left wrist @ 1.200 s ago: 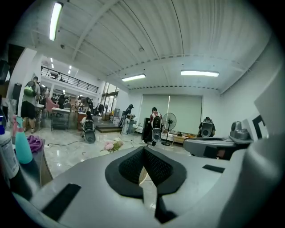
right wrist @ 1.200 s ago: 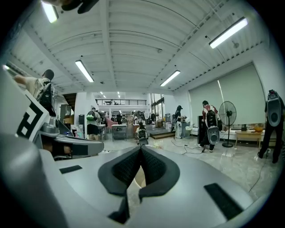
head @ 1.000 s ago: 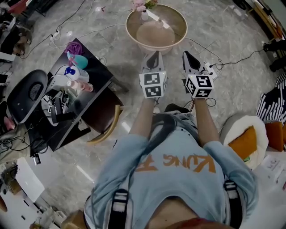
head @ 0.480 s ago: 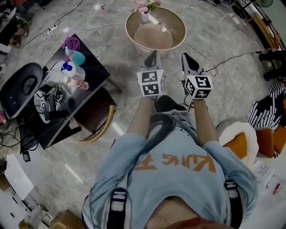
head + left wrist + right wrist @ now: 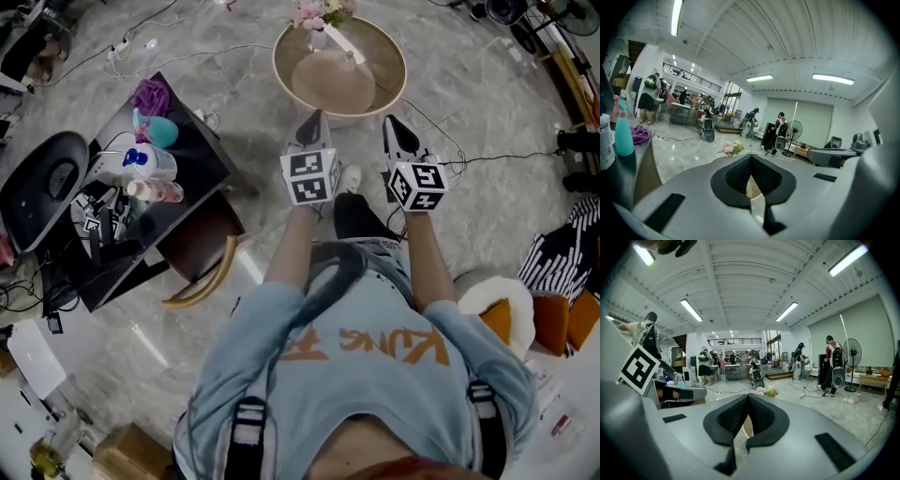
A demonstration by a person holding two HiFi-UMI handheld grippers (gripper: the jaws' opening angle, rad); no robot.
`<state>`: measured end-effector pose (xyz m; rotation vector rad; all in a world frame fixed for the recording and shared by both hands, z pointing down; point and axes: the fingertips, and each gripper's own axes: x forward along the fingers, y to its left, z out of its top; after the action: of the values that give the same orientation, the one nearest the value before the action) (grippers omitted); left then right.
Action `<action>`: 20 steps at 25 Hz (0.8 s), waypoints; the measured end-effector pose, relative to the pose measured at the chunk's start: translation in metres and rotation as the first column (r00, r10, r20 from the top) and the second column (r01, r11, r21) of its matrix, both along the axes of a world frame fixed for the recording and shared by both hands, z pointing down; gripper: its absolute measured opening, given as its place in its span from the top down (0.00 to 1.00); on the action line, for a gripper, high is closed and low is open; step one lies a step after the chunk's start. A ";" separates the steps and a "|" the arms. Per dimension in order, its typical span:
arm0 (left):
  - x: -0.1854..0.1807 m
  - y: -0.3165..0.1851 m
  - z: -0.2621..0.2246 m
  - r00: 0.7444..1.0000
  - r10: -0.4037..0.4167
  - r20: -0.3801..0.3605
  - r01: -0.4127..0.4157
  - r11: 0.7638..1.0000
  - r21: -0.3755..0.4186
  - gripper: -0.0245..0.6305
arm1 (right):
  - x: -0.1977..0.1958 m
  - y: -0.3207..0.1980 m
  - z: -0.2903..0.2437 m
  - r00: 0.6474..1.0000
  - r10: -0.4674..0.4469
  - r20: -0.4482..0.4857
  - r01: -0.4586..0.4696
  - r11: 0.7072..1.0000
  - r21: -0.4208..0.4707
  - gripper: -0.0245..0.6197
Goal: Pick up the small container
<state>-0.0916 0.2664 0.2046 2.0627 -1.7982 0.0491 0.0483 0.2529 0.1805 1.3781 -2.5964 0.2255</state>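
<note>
Approaching is the step you are on, as I read it: nothing is grasped yet, and you stand on the stone floor with both tools held out in front of you. Your left gripper (image 5: 315,120) has its jaws pressed together with nothing between them, and your right gripper (image 5: 392,124) is closed and empty in the same way. The likeliest small container (image 5: 349,59) is a pale little thing toward the far edge of the round table (image 5: 386,52), just right of the flowers (image 5: 319,13); it is too small for me to be sure. The dark side table (image 5: 202,150) at your left also carries bottles, near its far corner. Next you will need to come closer, spread one pair of jaws, and bring it level with the container without knocking the flowers.
</note>
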 end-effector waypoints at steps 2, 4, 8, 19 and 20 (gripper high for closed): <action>0.002 -0.021 0.013 1.000 -0.012 -0.010 0.012 1.000 -0.026 0.93 | 0.003 -0.021 0.011 1.000 -0.006 -0.001 0.006 1.000 -0.024 0.94; 0.010 -0.045 0.024 1.000 -0.016 -0.018 0.015 0.998 -0.055 0.93 | 0.010 -0.046 0.022 1.000 -0.013 -0.002 0.013 0.999 -0.050 0.94; 0.038 -0.101 0.033 1.000 0.008 -0.028 -0.011 0.996 -0.093 0.93 | 0.043 -0.109 0.042 1.000 0.013 -0.004 -0.014 0.994 -0.111 0.94; 0.084 -0.216 0.068 0.999 0.038 0.029 -0.031 0.975 -0.221 0.93 | 0.073 -0.250 0.066 0.997 -0.003 0.073 0.016 0.984 -0.180 0.94; 0.087 -0.223 0.067 0.998 0.048 0.041 -0.038 0.974 -0.223 0.93 | 0.078 -0.260 0.066 0.996 0.007 0.086 0.009 0.983 -0.183 0.94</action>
<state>-0.0048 0.0432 0.2714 1.9556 -1.6897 0.2992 0.1259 -0.0068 0.2468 1.3297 -2.5687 0.5215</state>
